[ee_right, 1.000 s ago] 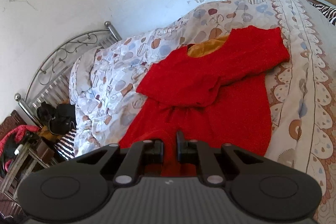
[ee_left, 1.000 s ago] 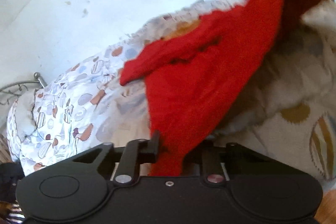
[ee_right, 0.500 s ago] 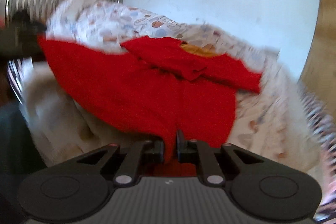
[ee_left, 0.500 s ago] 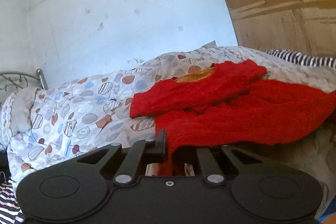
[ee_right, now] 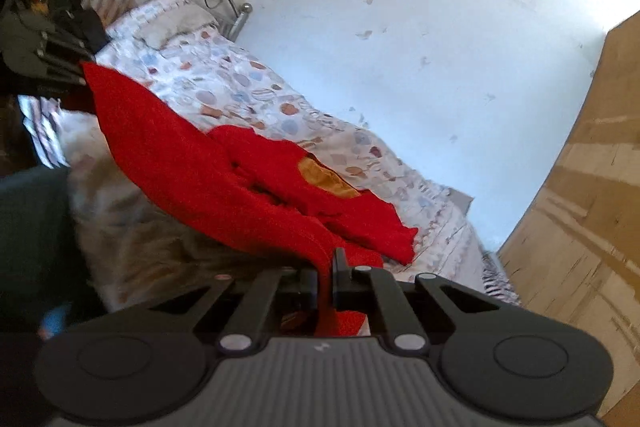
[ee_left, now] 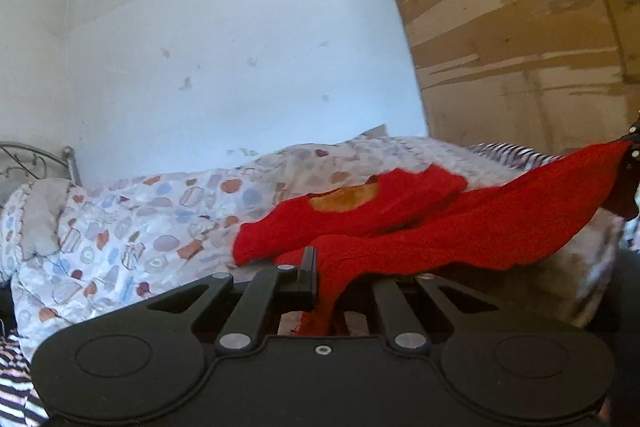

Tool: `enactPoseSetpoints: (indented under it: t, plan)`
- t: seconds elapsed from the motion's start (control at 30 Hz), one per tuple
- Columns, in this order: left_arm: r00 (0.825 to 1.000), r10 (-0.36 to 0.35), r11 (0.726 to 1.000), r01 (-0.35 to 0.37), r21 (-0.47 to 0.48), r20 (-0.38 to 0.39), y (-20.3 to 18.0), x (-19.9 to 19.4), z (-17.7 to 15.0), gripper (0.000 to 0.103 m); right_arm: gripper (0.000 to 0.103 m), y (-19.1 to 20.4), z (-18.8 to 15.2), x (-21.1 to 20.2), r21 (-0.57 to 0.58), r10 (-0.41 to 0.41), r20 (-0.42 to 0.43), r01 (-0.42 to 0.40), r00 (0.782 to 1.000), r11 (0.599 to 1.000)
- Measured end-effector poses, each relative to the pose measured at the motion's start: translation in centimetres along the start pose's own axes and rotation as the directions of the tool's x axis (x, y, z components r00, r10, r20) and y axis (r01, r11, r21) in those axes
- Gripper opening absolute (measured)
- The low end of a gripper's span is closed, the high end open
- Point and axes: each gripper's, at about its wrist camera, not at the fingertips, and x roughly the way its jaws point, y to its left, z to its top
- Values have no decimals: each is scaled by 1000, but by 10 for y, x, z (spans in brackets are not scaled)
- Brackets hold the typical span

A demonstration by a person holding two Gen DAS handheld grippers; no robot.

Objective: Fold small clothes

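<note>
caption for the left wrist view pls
Left gripper clamps one corner of a red garment stretched above the patterned quilt.

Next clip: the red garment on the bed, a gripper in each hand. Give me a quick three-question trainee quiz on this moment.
1. True or false: both grippers are shut on the red garment.
2. What lies under the garment? A) bare floor B) patterned quilt C) wooden table
3. Fill in: inside the neckline the lining looks ____.

Key
1. True. The left gripper and right gripper each pinch an edge of it, and the cloth spans between them.
2. B, the patterned quilt.
3. Orange-yellow, at the neck opening.
</note>
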Motion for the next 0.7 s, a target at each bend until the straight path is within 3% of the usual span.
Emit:
enactPoseSetpoints:
  t: [0.13,0.27,0.4,0.57,0.7]
  plan:
    - [999,-44,999,44,2,-3,2,-42,13,5,7,-11,15,-41,43,75,-6,-75,997,996]
    - [997,-73,997,71,-34,-33,9,-49,19,5,7,-30,24,-39,128,131,-5,-129,991,983]
    - [995,-87,994,84,-66,-48,21,-27,33,5,8,-46,41,-9,78,119,12,-120,993,990]
    - [993,-92,994,96,59,-75,37,22,69,6,8,-69,81,50,-50,84,52,-81,995,995]
    - [992,-43,987,60,149,-117,51,77,97,7,8,-93,109,114,-83,71,65,-66,995,994]
